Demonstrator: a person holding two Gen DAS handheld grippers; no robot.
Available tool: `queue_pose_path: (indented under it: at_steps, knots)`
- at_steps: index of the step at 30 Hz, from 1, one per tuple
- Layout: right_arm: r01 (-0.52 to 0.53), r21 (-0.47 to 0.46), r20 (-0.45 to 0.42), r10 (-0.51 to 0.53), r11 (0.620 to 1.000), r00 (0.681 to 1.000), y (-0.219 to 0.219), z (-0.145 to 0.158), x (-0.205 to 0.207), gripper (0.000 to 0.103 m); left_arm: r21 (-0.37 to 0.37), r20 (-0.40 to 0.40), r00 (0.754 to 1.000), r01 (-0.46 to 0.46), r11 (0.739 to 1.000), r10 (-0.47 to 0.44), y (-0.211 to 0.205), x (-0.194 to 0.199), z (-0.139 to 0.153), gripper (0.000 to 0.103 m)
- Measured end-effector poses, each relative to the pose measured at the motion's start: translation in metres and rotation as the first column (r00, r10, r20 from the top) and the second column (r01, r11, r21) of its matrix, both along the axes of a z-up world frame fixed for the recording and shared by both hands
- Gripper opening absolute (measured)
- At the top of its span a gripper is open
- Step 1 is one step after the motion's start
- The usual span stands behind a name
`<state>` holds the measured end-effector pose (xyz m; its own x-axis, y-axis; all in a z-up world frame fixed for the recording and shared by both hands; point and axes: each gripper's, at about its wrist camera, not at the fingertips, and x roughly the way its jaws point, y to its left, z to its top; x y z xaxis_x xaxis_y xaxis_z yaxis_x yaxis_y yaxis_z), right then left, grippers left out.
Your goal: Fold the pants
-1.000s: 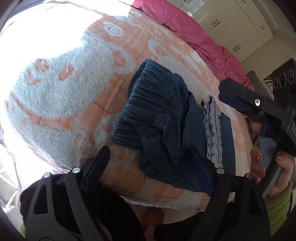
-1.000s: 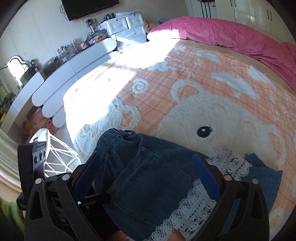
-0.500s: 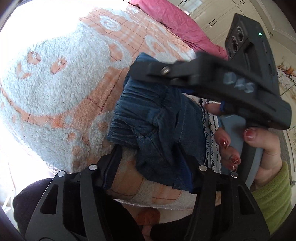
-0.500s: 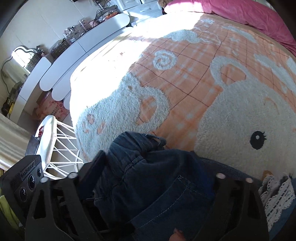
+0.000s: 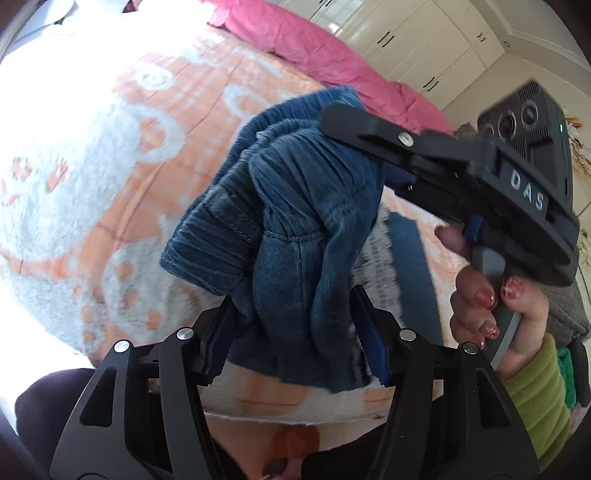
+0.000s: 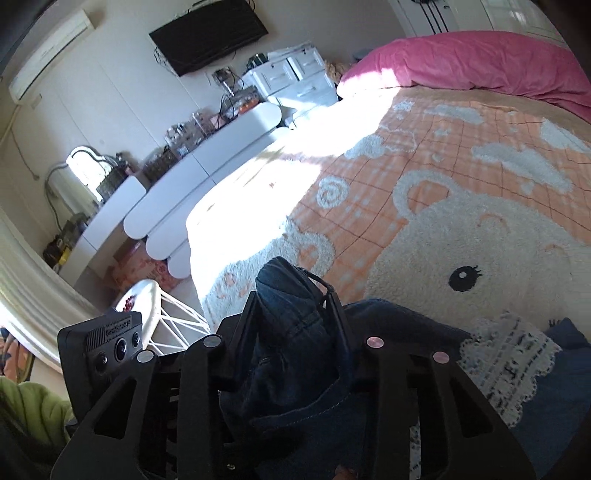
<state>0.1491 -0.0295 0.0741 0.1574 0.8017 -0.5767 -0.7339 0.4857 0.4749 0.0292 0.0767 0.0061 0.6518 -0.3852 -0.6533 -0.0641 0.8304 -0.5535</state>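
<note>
The denim pants (image 5: 295, 221) are bunched up at the near edge of the bed, lifted partly off the orange-and-white fleece blanket (image 5: 129, 166) at the waistband end. From the left wrist camera, the left gripper (image 5: 291, 339) has denim gathered between its two fingers, which press on the cloth from both sides. The same view shows the right gripper (image 5: 354, 147) from the side, reaching in from the right onto the ribbed waistband, with the person's right hand (image 5: 495, 302) and a green sleeve (image 5: 535, 398) on its handle. The right wrist camera shows what that side view hides: the right gripper's (image 6: 293, 306) jaws are closing and a fold of the pants (image 6: 291, 321) is pinched narrowly between them. It also shows the white lace trim (image 6: 506, 362) lying on the blanket, the pink duvet (image 6: 480, 62) at the far end of the bed, and a wall television (image 6: 207, 33) above a white dresser (image 6: 207, 155).
</note>
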Motion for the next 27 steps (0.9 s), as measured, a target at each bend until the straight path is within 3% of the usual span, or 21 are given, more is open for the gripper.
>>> queue_pose_path:
  at_steps: [6,12,14,16,18,20,22,24,26,27]
  knots:
    - [0.113,0.091,0.014,-0.115,0.989,0.993,-0.077,0.015,0.003,0.035,0.024,0.070,0.995,0.073,0.997,-0.074,-0.044,0.014,0.030,0.052]
    - [0.246,0.160,-0.021,-0.246,0.956,0.969,-0.151,0.004,0.006,0.035,0.082,0.117,0.978,0.164,0.983,-0.173,-0.100,0.027,0.040,0.054]
    - [0.297,0.176,-0.041,-0.294,0.938,0.955,-0.175,-0.005,0.005,0.037,0.062,0.112,0.960,0.250,0.966,-0.256,-0.112,0.031,0.033,0.061]
    - [0.354,0.181,-0.057,-0.349,0.918,0.935,-0.198,-0.018,-0.001,0.037,0.008,0.134,0.919,0.372,0.928,-0.370,-0.122,0.030,0.028,0.063]
    - [0.412,0.179,-0.069,-0.406,0.893,0.911,-0.216,-0.031,-0.010,0.043,-0.042,0.162,0.898,0.420,0.907,-0.408,-0.119,0.028,0.027,0.063]
    - [0.449,0.177,-0.077,-0.443,0.876,0.893,-0.228,-0.040,-0.017,0.049,-0.035,0.181,0.906,0.394,0.919,-0.382,-0.109,0.024,0.032,0.064]
    - [0.464,0.148,-0.071,-0.458,0.874,0.886,-0.228,-0.041,-0.020,0.054,0.008,0.199,0.930,0.313,0.950,-0.308,-0.094,0.019,0.037,0.064]
    - [0.448,0.140,-0.033,-0.448,0.883,0.893,-0.216,-0.034,-0.027,0.054,0.095,0.179,0.959,0.206,0.974,-0.220,-0.081,0.015,0.042,0.064]
    - [0.413,0.145,-0.014,-0.416,0.899,0.909,-0.201,-0.027,-0.034,0.054,0.195,0.153,0.973,0.143,0.970,-0.174,-0.081,0.015,0.039,0.064]
    - [0.393,0.134,-0.014,-0.395,0.910,0.919,-0.191,-0.025,-0.036,0.054,0.214,0.139,0.975,0.139,0.967,-0.171,-0.082,0.015,0.035,0.058]
